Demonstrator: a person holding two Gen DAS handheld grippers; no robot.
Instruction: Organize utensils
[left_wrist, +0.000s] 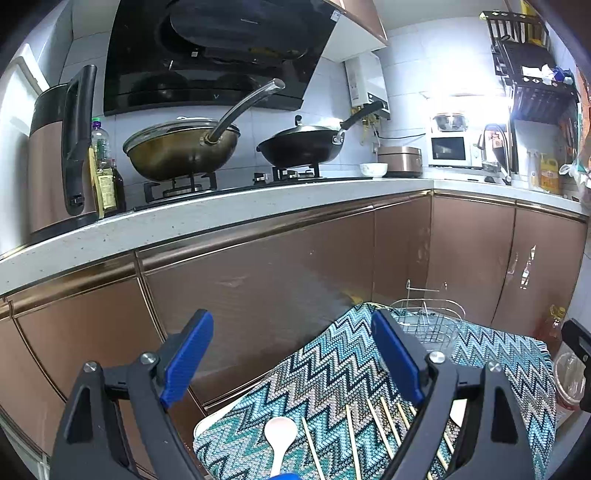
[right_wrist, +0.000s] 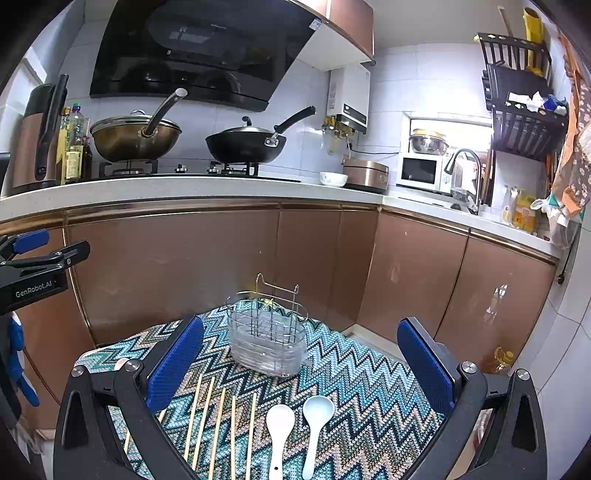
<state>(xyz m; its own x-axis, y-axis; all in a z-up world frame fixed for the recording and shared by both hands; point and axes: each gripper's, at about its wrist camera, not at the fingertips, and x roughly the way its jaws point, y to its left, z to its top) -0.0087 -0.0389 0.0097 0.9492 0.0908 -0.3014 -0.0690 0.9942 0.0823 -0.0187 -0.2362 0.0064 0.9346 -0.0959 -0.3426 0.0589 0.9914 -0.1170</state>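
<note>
Right gripper (right_wrist: 301, 363) hangs released; chopsticks (right_wrist: 221, 424) and spoons (right_wrist: 295, 432) lie lengthwise just beneath it, holder (right_wrist: 267, 339) ahead; left gripper (left_wrist: 291, 352) also released.

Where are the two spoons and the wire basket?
White spoon (right_wrist: 280, 415): right wrist view, on its bowl.
Pale blue spoon (right_wrist: 318, 409): right wrist view, on its bowl.
Wire basket (right_wrist: 268, 338): right wrist view, on its front wall.

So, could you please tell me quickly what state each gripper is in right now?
Left gripper: open, holding nothing.
Right gripper: open, holding nothing.
</note>
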